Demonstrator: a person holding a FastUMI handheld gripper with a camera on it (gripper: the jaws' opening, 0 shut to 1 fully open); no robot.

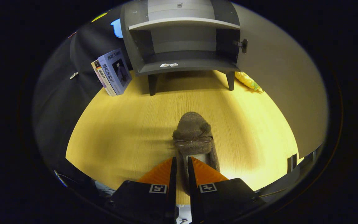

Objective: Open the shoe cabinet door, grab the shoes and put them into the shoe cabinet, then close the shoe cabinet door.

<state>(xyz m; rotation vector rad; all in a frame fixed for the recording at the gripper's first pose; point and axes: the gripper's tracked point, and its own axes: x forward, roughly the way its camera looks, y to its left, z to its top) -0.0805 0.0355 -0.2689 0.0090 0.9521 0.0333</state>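
Fingers of the gripper (181,161) are clenched on the heel edge of the fuzzy brown slipper (194,137), which sits on the wooden table (120,130), well short of the open shoe cabinet (182,46). Slipper looks soft and light, likely to sag or slide free, so a deeper hold nearer the bow (193,141) seems safer.

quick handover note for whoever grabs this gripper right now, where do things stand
Gripper: fingers shut on the heel wall of the brown fuzzy slipper, which sits just ahead of them over the wooden table.
Shoe cabinet: beyond the slipper at the table's far end, its door swung open to the right, the lower shelf free apart from a small white item.
Done: door opened, slipper grasped.
Left: carry the slipper onto the shelf, release, close the door.
Books lean left of the cabinet; a yellow item lies by its right leg.
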